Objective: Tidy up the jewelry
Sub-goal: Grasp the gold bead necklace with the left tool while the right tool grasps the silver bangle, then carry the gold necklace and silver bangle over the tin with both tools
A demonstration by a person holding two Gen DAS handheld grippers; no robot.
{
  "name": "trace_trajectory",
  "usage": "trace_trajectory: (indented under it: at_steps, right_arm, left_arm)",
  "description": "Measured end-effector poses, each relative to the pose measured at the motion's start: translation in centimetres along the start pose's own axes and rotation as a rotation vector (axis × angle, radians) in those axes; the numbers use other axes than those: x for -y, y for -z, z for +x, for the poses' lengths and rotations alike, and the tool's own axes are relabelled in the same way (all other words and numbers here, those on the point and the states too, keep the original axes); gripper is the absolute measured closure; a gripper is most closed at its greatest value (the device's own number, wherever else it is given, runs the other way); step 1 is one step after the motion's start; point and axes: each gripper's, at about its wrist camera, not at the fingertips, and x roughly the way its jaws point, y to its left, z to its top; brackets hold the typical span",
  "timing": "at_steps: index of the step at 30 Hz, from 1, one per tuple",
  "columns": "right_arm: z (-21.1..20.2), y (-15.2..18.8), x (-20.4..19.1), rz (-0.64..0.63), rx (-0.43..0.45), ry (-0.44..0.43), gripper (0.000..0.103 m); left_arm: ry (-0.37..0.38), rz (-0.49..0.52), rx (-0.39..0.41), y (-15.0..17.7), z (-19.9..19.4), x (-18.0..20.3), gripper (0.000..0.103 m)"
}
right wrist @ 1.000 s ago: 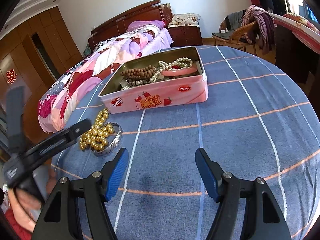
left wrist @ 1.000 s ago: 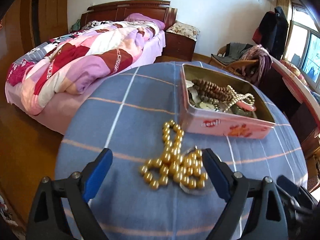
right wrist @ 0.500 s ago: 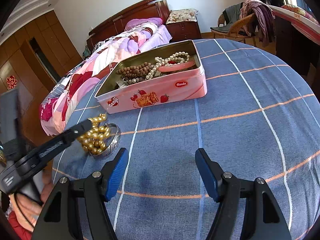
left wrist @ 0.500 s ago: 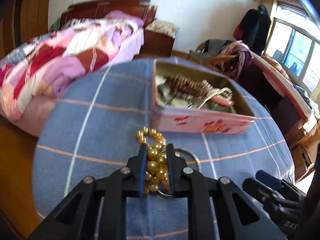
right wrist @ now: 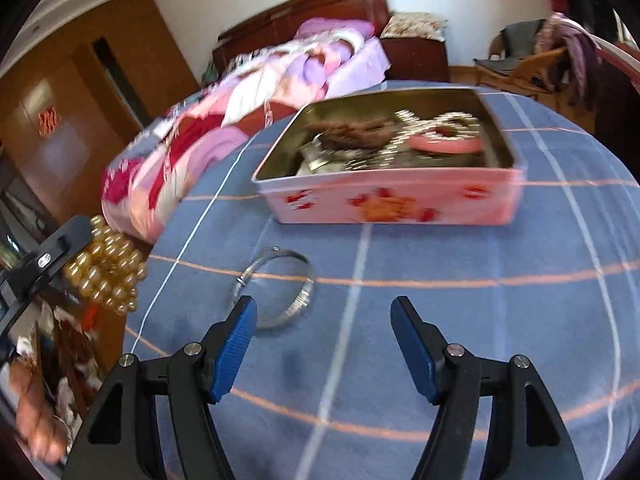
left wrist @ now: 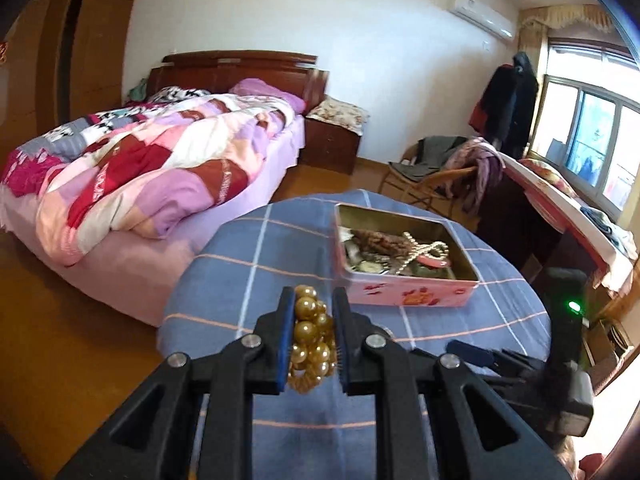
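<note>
Since both views are smeared, details are rough.
Hidden: tin's contents blur together; gold bead necklace (left wrist: 311,340) partly covered by pads.
Necklace: bunched, hanging downward, off the blue checked tablecloth (right wrist: 460,312).
Left gripper (left wrist: 311,342): clamped on necklace.
Right gripper (right wrist: 323,350): jaws apart, empty, near silver bangle (right wrist: 276,290).
Pink tin (right wrist: 400,204): open, behind the bangle.

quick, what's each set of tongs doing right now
Left tongs: closed on the gold bead necklace.
Right tongs: open, holding nothing, above the silver bangle on the tablecloth.
</note>
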Motion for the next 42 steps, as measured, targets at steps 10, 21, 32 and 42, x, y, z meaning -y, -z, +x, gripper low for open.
trace_trajectory:
  at_steps: [10,21,32,42]
  right_arm:
    - [4.6,-0.6,-5.9,-0.232,-0.075,0.109,0.024]
    - [2.3,-0.2,-2.2,-0.134,-0.031,0.03,0.035]
    - [-6.1,0.5,0.4,-0.079,0.186,0.085,0.035]
    - [-9.4,0.3,4.2,-0.019,0.259,0.165,0.035]
  left_arm:
    - [-0.013,-0.038,-0.016,0.8,0.1,-1.4,0.084]
    - [0.009,-0.025,-0.028,1.3,0.2,-0.7,0.084]
    - [0.061,0.025,-0.051,1.8,0.5,2.2,0.084]
    - [0.127,0.117,-0.07,2.0,1.2,7.0,0.084]
